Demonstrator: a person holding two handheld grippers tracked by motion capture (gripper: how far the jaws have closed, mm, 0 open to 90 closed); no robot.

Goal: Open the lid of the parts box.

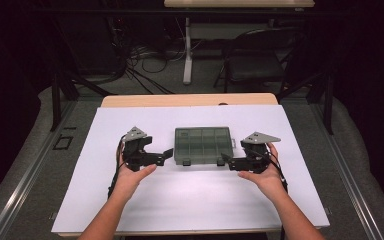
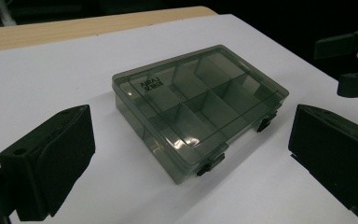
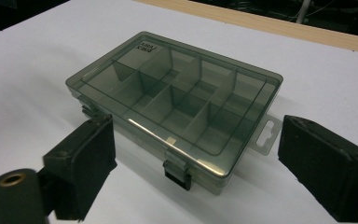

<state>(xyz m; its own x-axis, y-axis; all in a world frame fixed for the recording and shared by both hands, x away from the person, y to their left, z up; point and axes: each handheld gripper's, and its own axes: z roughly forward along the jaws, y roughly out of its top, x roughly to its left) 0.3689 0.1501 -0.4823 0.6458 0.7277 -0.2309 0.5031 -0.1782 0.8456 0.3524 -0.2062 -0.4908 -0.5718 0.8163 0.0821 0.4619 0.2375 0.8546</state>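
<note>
Forearms came in from the bottom of the high view, each hand tilted inward on the white table [image 1: 130, 210]; the left gripper [image 1: 166, 154] and right gripper [image 1: 226, 158] flanked a closed compartment box [image 1: 203, 145], its long side lying across, about equally near both. From the left gripper view, the wide-open jaws held nothing, the box [image 2: 200, 107] ahead between them. From the right gripper view, jaws were likewise spread and empty, the box's front latch [image 3: 177, 171] just ahead.
</note>
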